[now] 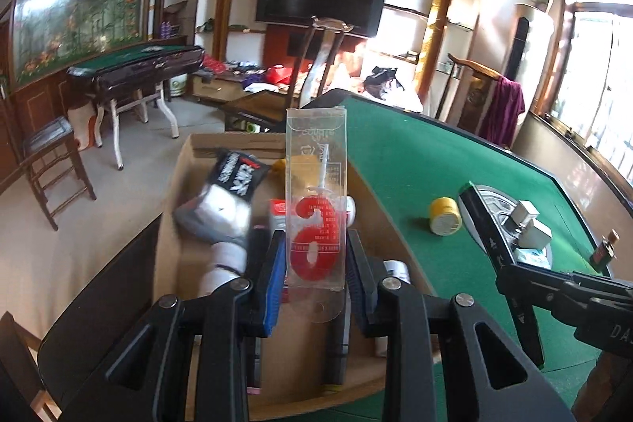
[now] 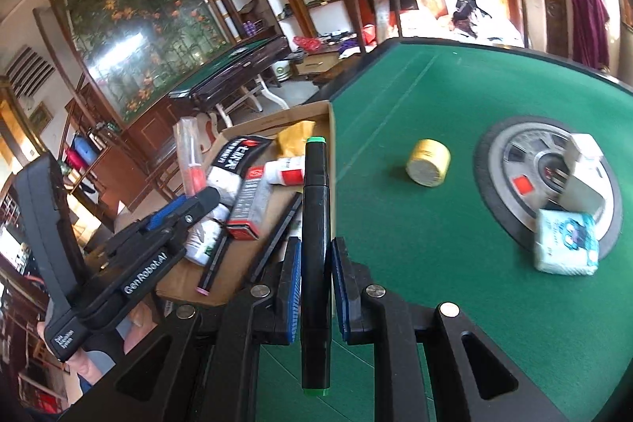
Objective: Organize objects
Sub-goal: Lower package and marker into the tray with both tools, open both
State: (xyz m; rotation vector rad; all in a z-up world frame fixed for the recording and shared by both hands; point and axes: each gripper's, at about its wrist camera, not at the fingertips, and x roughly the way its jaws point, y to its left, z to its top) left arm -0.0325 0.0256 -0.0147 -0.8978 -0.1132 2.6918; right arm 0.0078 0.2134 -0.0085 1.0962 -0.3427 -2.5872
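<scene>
Left tool gripping candle pack, cardboard box

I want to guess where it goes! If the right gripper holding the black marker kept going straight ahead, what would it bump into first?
Probably the cardboard box. The right gripper points the marker along the box's edge beside the green table; depth is hard to judge.
</scene>
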